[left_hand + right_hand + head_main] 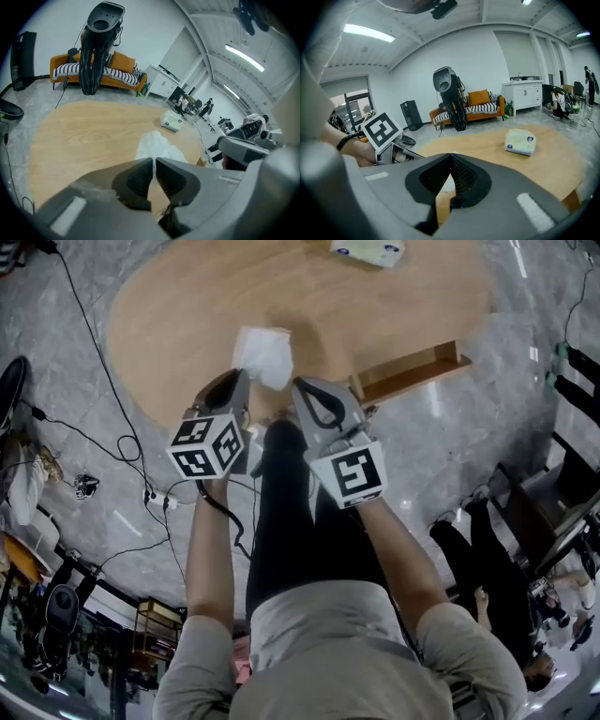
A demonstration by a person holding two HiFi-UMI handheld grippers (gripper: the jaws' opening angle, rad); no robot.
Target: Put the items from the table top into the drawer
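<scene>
A white crumpled tissue (262, 354) (157, 146) hangs just past the tips of my left gripper (244, 379) (153, 160), whose jaws are shut on its near edge, over the near part of the oval wooden table (187, 306). My right gripper (302, 388) (451, 155) is close beside it on the right, jaws shut with nothing between them. A pale green tissue pack (367, 249) (171, 122) (520, 141) lies at the table's far side. The open wooden drawer (412, 373) sticks out from the table's right edge, to the right of my right gripper.
Cables (103, 442) trail over the grey marble floor left of the table. A tall black stand (96, 47) (451, 98) and an orange sofa (117, 70) are beyond the table. Dark chairs (534, 512) stand at the right.
</scene>
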